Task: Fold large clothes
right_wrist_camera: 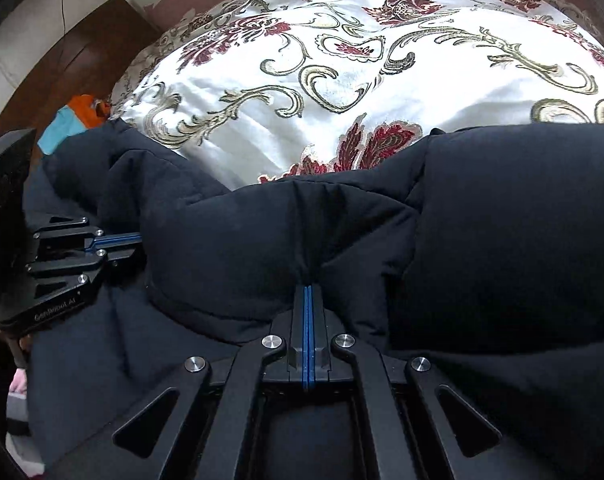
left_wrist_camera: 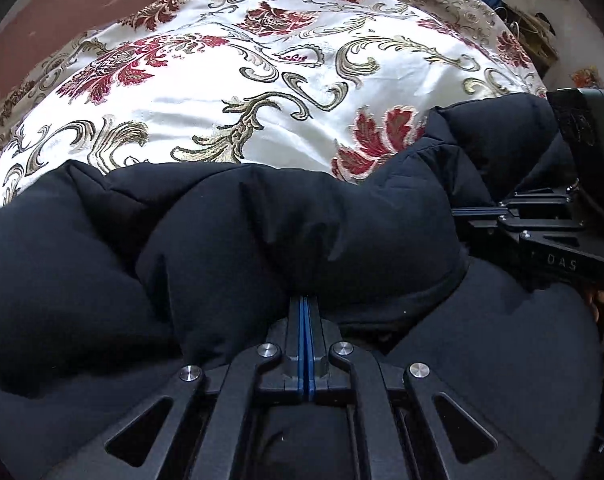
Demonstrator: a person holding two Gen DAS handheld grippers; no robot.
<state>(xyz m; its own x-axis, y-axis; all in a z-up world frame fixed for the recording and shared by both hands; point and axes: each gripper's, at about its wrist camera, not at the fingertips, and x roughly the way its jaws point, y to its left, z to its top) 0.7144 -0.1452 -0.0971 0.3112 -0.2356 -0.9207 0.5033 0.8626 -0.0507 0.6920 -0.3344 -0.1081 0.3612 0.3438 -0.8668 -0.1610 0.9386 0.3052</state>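
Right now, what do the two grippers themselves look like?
Both are matte black, with angular linkage arms that have triangular cutouts and round silver pivot bolts. Blue pads line the fingers of the left gripper and right gripper. The left's side reads GenRobot AI; the right's black housing shows a green light, with an orange cable beside it.

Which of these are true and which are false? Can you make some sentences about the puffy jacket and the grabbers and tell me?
1. Both grabbers are pinching the black puffy jacket. True: the left gripper and the right gripper are shut on its fabric.
2. The jacket lies on a plain blue sheet. False: it lies on a white bedspread with red and gold flowers.
3. The jacket is red. False: it is black.
4. Each camera sees the other grabber off to the side. True.
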